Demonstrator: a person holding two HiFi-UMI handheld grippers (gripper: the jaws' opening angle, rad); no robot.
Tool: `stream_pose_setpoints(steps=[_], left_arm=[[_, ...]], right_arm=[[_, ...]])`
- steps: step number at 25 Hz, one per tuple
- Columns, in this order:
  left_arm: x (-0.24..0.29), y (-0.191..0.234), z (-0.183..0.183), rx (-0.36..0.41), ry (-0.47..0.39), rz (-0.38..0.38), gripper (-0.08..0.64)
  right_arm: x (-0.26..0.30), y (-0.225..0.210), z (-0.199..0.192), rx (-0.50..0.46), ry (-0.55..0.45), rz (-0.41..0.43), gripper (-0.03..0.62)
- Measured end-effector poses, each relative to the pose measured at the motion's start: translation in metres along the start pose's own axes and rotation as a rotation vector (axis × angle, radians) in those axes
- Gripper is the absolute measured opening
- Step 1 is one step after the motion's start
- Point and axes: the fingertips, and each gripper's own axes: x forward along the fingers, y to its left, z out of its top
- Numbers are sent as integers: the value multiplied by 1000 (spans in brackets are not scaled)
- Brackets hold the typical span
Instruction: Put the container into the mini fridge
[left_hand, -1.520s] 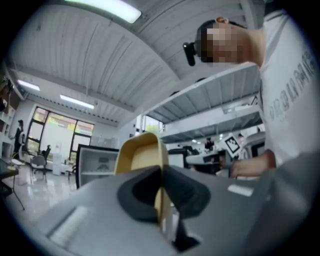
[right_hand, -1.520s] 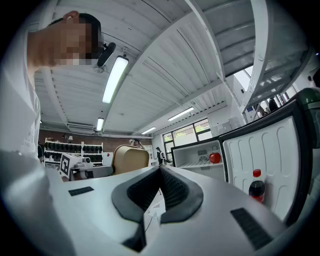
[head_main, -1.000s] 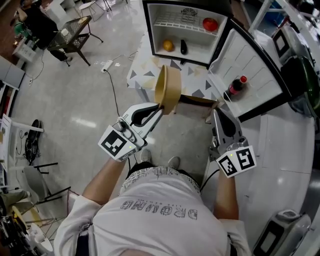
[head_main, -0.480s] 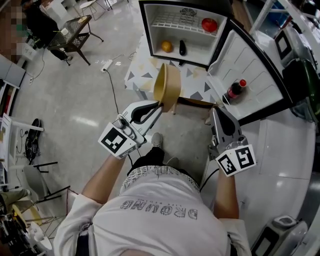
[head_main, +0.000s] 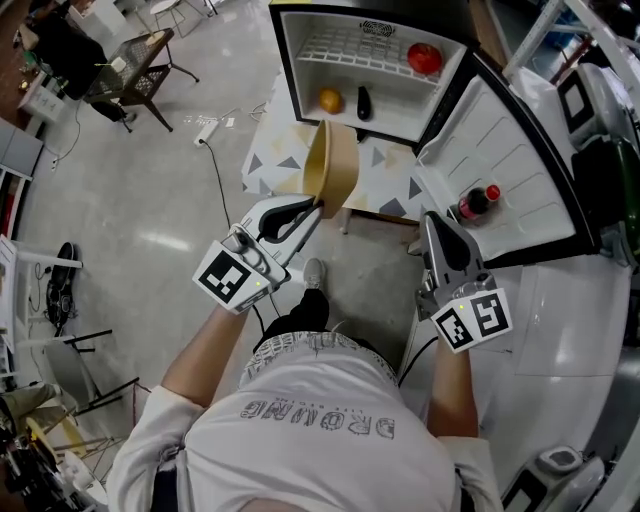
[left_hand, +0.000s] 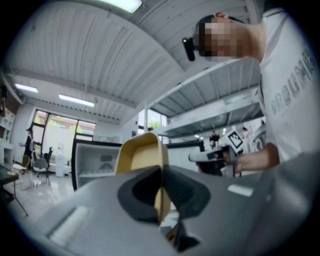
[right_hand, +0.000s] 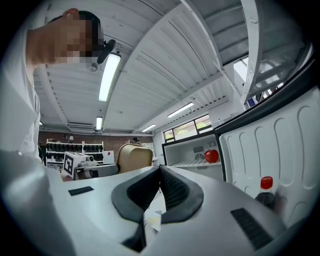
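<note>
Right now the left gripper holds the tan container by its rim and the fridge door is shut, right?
The fridge door is open, not shut; the head view shows it. The left gripper does hold the tan container by its rim.

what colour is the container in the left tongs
Tan, a yellowish brown. The container shows best in the head view, gripped by the left tongs.

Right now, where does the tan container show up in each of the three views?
Head view: upper centre, the container held by its rim in the left tool, below the open mini fridge.
Left gripper view: centre, the container rising above the jaws clamped on its wall.
Right gripper view: left of centre, the container beyond the shut, empty right tool.
Shared landmark: the mini fridge, in all three.
</note>
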Motion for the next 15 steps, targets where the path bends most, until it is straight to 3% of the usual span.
stream_pose_setpoints(steps=[15], left_arm=[[58,131,-27,-9,23,-40,20]], right_arm=[[120,-55,-4,12,21,-69,-2]])
